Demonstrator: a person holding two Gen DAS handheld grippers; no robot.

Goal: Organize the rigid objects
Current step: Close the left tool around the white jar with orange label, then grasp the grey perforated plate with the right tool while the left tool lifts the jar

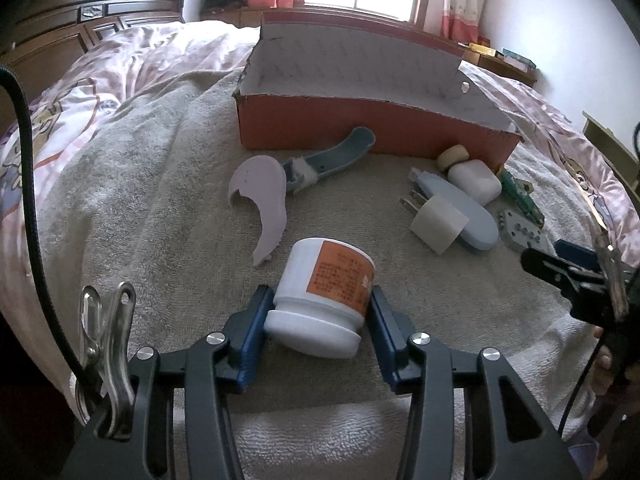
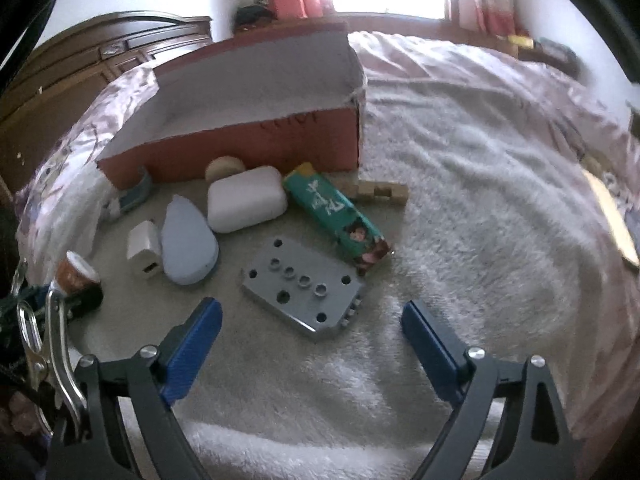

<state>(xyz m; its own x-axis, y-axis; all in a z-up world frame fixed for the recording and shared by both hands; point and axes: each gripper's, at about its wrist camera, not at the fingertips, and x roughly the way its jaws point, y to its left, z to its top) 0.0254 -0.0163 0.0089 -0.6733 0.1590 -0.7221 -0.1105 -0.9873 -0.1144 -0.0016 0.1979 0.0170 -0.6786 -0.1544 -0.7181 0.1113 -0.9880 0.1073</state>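
Observation:
My left gripper (image 1: 318,306) is shut on a white jar with an orange label (image 1: 326,288), which lies on its side on the grey towel, lid toward the camera. The jar also shows in the right wrist view (image 2: 76,274). An open red cardboard box (image 1: 360,120) stands beyond it, also seen in the right wrist view (image 2: 256,148). My right gripper (image 2: 312,320) is open and empty, just short of a grey metal plate with holes (image 2: 302,286). My right gripper shows at the right edge of the left wrist view (image 1: 560,268).
On the towel lie a lilac curved plastic piece (image 1: 262,196), a blue lint tool (image 1: 328,160), a white charger (image 2: 144,250), a pale blue oval case (image 2: 190,240), a white case (image 2: 246,198), a green packet (image 2: 340,216), a round wooden piece (image 2: 224,168) and wooden blocks (image 2: 384,192).

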